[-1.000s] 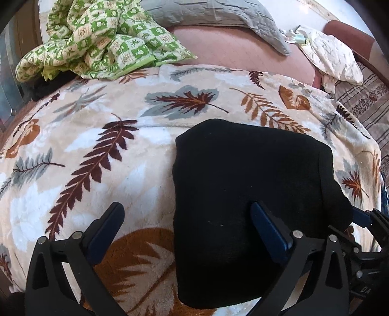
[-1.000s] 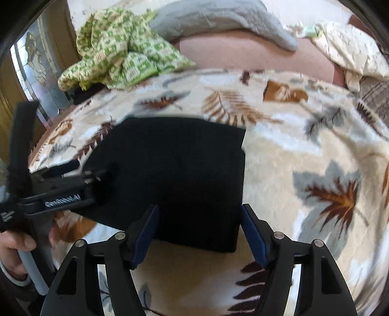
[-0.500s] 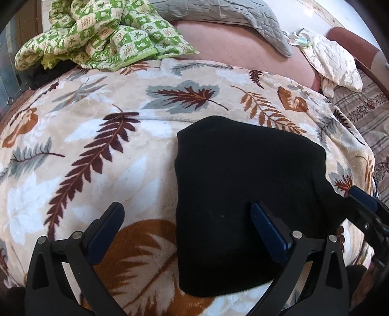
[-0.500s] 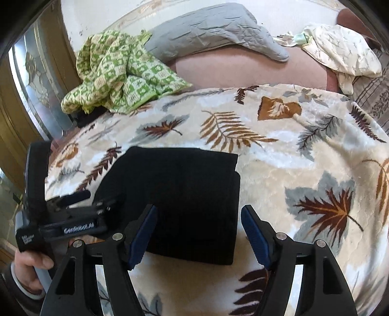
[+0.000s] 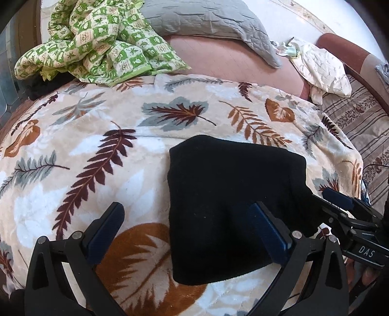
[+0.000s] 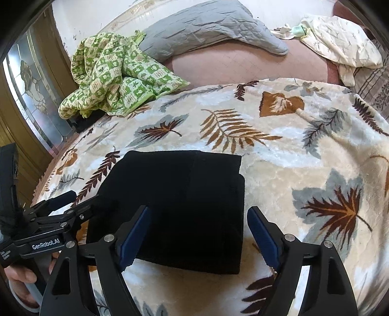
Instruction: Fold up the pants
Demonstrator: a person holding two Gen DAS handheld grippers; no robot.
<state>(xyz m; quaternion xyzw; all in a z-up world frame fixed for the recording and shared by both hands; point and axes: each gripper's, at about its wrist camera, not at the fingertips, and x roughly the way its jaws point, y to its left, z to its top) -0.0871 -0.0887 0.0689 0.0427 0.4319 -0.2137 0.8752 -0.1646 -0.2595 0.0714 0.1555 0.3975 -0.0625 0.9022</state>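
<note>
The black pants lie folded into a compact rectangle on the leaf-print blanket; they also show in the right wrist view. My left gripper is open and empty, hovering over the near left edge of the pants, one finger over the blanket and one over the cloth. My right gripper is open and empty above the near right corner of the pants. It shows at the right edge of the left wrist view, and the left gripper shows at the left of the right wrist view.
A green checked cloth and a grey quilted pillow lie at the far side of the bed. A cream patterned cloth lies at the far right. A striped bedcover is at the right; a glass door at the left.
Both grippers have drawn back and up from the folded pants, which look smaller and farther off. The pants have not moved.
</note>
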